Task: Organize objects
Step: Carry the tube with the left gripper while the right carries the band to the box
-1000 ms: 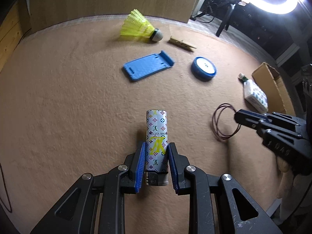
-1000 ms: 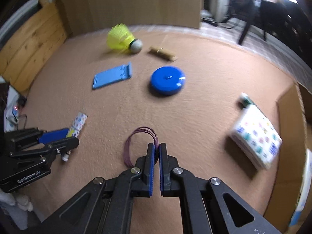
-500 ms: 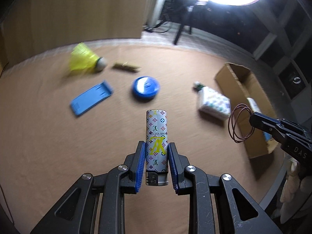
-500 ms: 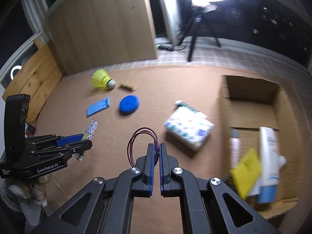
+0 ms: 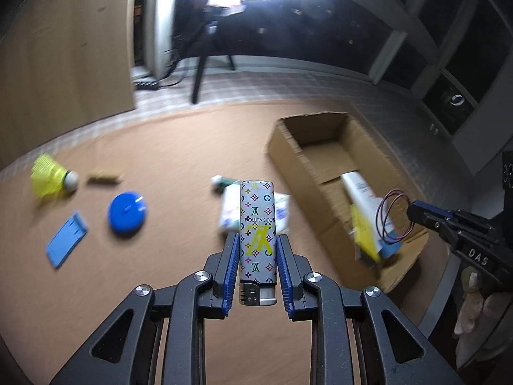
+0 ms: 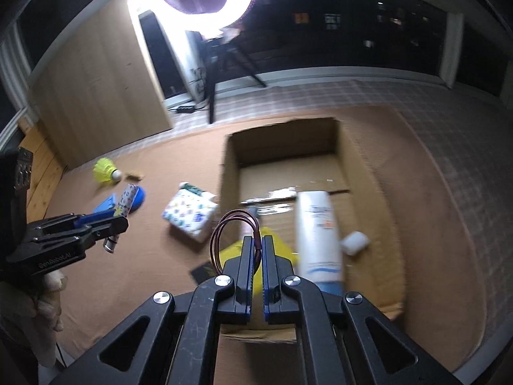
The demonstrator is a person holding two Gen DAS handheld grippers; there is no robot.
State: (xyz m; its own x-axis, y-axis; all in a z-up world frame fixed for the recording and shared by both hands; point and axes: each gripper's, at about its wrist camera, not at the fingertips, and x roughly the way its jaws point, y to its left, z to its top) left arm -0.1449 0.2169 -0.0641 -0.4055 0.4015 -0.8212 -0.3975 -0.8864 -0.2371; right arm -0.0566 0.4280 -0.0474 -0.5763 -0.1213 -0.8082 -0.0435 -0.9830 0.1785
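A patterned lighter is clamped in the left tool, a hair tie in the right tool (both aloft); release above the cardboard box seems next.

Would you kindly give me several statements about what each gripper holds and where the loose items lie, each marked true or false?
1. The left gripper is shut on the patterned lighter. True.
2. The right gripper is open and holds nothing. False: it pinches the thin hair-tie loop.
3. The cardboard box already holds a white tube. True.
4. The yellow shuttlecock lies inside the box. False: it lies on the brown mat.
5. The blue round disc lies on the mat. True.
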